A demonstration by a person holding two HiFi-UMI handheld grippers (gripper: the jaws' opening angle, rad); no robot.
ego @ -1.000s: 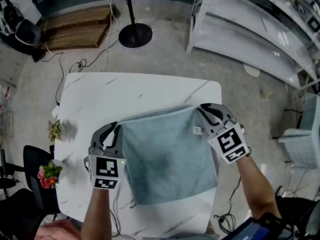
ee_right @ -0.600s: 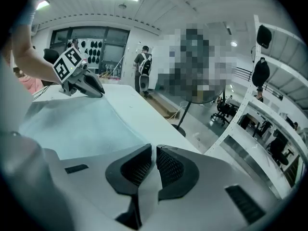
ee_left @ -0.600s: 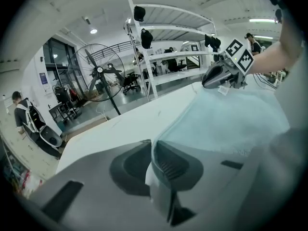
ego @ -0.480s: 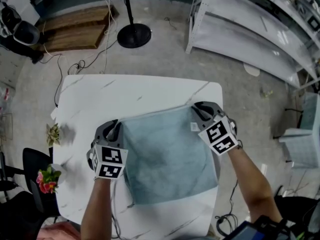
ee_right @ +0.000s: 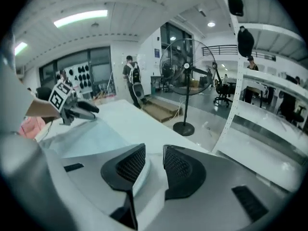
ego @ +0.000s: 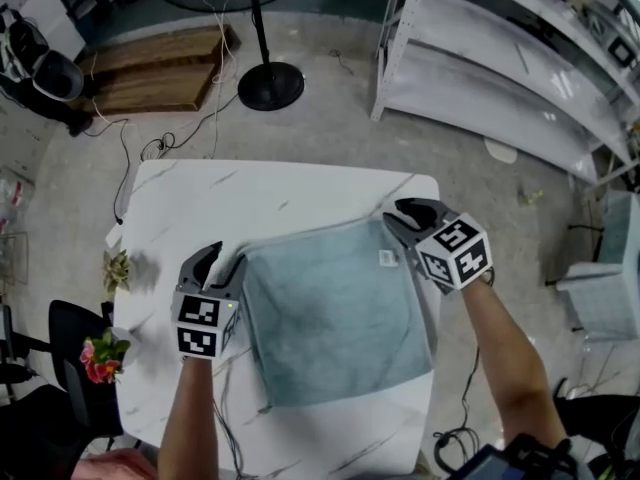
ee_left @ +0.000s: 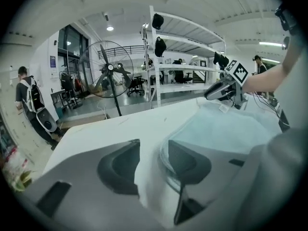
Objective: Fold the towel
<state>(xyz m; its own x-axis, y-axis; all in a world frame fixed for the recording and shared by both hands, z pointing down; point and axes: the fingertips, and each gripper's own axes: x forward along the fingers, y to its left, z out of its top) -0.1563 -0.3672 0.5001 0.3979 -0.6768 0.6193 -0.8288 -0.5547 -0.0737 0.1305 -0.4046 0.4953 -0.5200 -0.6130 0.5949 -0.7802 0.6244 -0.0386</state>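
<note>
Head view: small white label (ego: 386, 258) at towel (ego: 335, 318) corner, print illegible.

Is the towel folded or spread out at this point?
Folded: the towel lies flat on the table, doubled edges showing at one corner.

Workshop-like lab, bare concrete floor (ego: 330, 118), metal shelving (ego: 470, 93), pedestal fan (ego: 270, 85)

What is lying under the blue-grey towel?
Only the white marble table shows, bare around the towel. The tabletop directly beneath is covered, so nothing there can be checked; the cloth lies flat, without bulges.
</note>
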